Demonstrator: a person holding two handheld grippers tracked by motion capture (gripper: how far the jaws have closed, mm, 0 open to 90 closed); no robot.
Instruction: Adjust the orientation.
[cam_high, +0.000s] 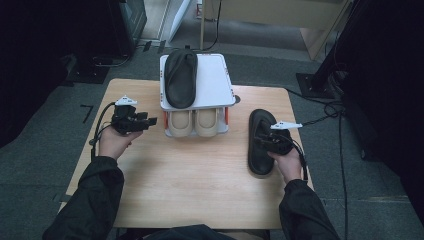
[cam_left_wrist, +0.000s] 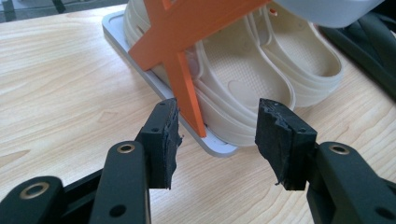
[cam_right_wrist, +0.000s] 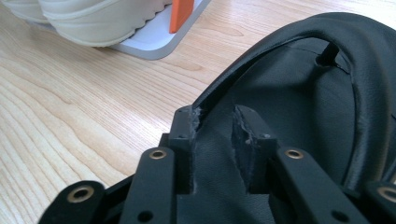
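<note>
We see a wooden table (cam_high: 190, 175) with a small white two-level rack (cam_high: 212, 80) standing at its far middle. On the rack's top shelf lies one black slipper (cam_high: 180, 77), placed on the left half of the shelf with its length running near to far. On the lower level sit two beige slippers (cam_high: 192, 122), side by side and touching, their near ends poking out toward us. An orange brace (cam_left_wrist: 182, 56) of the rack crosses in front of them in the left gripper view.

The second black slipper (cam_high: 261, 142) lies flat on the table to the right of the rack, near the right edge, well apart from its mate on the shelf.

Our right gripper (cam_high: 272, 140) is down on this slipper, over its middle. In the right gripper view the jaws stand narrowly apart: the left pad (cam_right_wrist: 184, 123) sits against the slipper's raised edge, while the other pad rests inside, over the dark insole, with a gap between the two. We cannot say that the pads press on the edge; they look loose around it.

Our left gripper (cam_high: 145, 121) hovers over the table to the left of the rack, pointing toward the beige pair. Its jaws stand fairly wide with nothing between them.
</note>
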